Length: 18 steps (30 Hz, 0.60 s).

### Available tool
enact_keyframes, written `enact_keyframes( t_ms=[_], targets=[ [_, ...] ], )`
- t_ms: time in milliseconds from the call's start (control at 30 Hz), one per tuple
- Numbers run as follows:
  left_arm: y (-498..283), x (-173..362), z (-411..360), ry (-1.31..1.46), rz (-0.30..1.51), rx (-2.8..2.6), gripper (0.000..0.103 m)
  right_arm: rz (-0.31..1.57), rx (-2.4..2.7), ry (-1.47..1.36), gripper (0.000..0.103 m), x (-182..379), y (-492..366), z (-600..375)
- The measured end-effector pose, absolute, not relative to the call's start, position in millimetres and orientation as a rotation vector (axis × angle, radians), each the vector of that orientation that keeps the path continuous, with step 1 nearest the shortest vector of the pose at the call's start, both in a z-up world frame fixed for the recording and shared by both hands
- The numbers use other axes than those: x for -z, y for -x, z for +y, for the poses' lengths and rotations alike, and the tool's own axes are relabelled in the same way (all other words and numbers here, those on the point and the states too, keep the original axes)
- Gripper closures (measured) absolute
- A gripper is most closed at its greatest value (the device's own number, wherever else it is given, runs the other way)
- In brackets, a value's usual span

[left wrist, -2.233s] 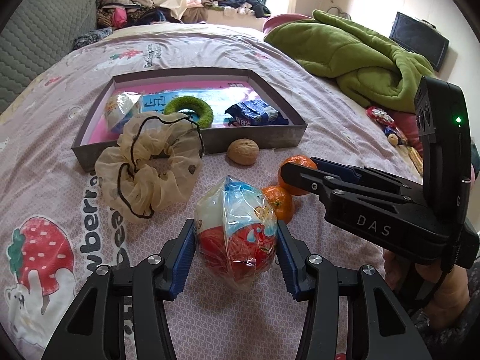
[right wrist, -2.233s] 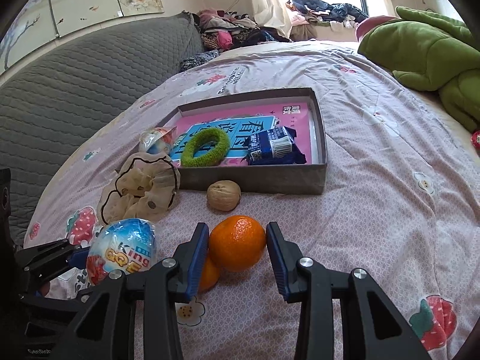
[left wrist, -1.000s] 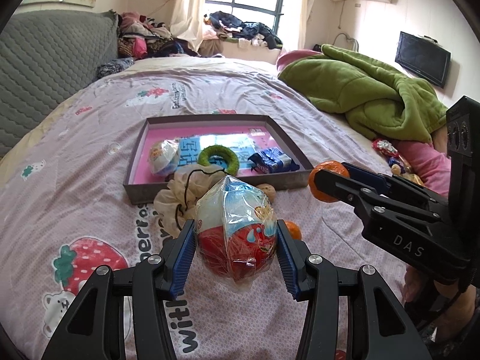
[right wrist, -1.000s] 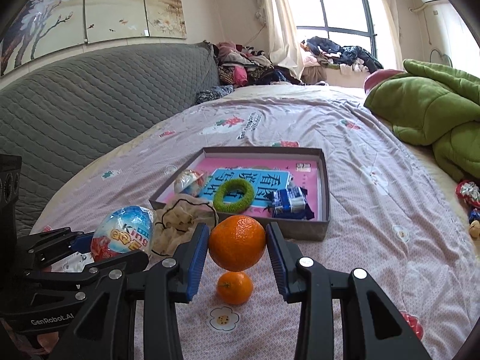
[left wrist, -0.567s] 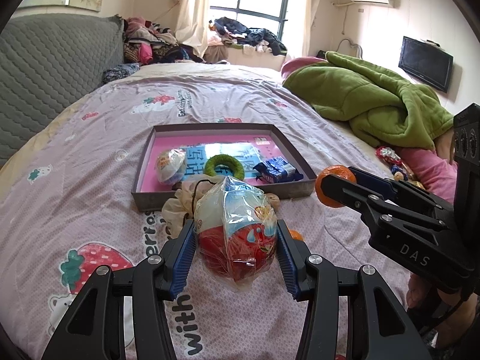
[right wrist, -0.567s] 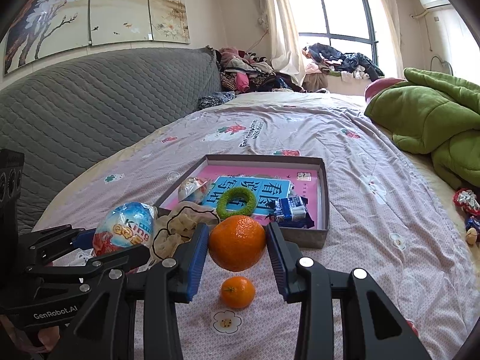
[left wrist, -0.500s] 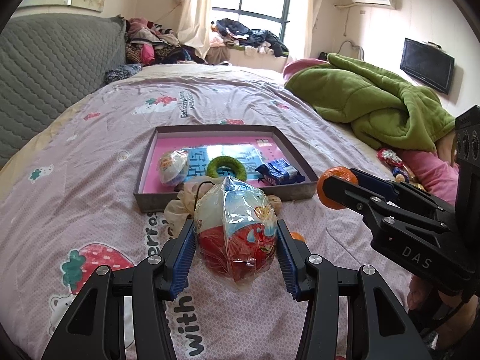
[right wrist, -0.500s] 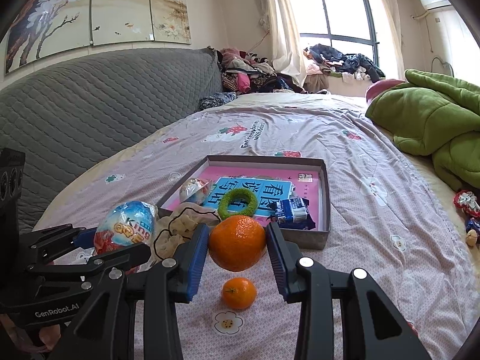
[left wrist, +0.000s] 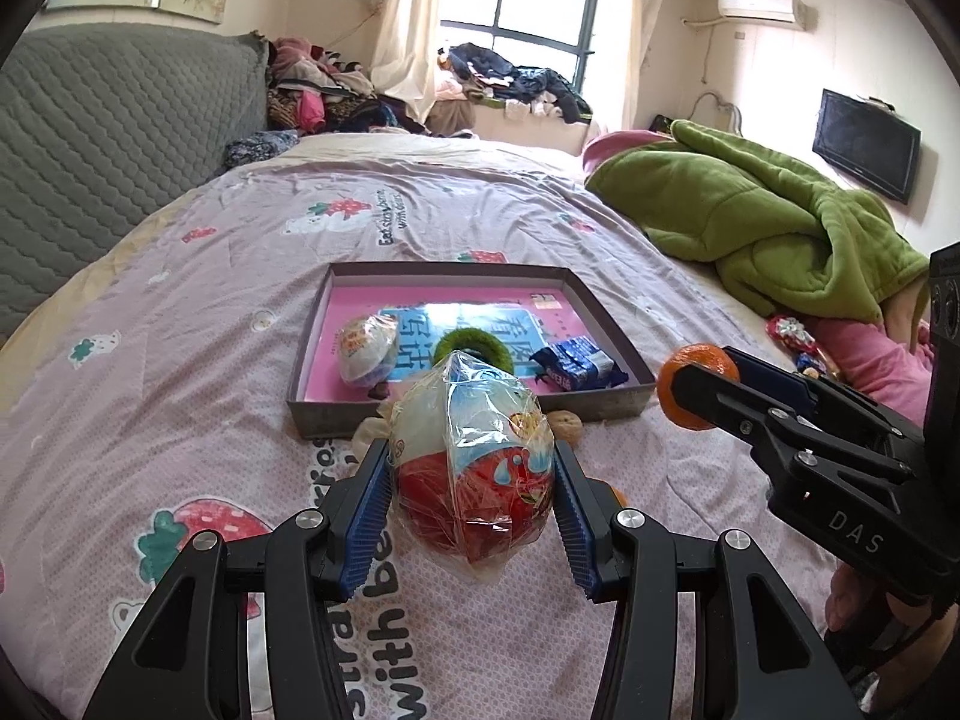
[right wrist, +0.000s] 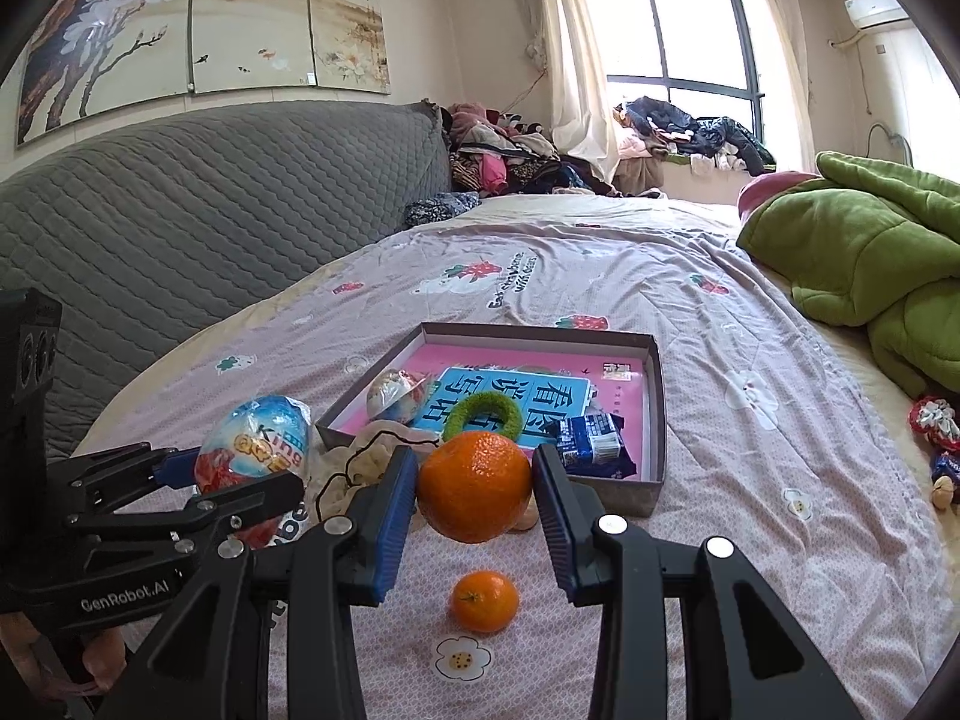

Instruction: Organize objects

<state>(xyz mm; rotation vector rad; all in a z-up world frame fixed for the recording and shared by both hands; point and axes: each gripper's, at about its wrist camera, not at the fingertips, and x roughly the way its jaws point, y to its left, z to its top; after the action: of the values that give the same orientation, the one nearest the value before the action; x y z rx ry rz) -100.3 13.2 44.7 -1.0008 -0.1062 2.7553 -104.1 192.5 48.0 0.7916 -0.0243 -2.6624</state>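
Note:
My left gripper (left wrist: 471,495) is shut on a plastic-wrapped toy egg (left wrist: 471,462), held above the bedspread; it also shows in the right wrist view (right wrist: 255,450). My right gripper (right wrist: 474,495) is shut on an orange (right wrist: 474,495), seen at the right of the left wrist view (left wrist: 690,378). Ahead lies a grey box with a pink floor (left wrist: 606,324) holding a second wrapped egg (left wrist: 366,348), a green ring (left wrist: 474,351) and a blue packet (left wrist: 576,363). A smaller orange (right wrist: 483,600), a walnut (left wrist: 567,423) and a cream scrunchie (right wrist: 354,456) lie on the bed before the box.
The bedspread (left wrist: 180,372) is pink with strawberry prints. A green blanket (left wrist: 756,228) is heaped at the right. A grey quilted headboard (right wrist: 180,216) runs along the left. Clothes (left wrist: 516,84) pile by the window. Small toys (right wrist: 930,420) lie at the right edge.
Both grippers have risen and drawn back from the box with the egg and the orange held. The box and loose items look smaller and farther away.

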Motion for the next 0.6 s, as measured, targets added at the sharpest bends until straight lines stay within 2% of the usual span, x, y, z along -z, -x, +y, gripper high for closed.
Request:
enact_keyframes(
  t_ms=[600],
  targets=[
    [119.3, -61.8, 0.7, 0.96, -0.11, -2.798, 0.05, 0.008, 2.685, -0.738, 0.063, -60.6, 113.1, 198.0]
  ],
)
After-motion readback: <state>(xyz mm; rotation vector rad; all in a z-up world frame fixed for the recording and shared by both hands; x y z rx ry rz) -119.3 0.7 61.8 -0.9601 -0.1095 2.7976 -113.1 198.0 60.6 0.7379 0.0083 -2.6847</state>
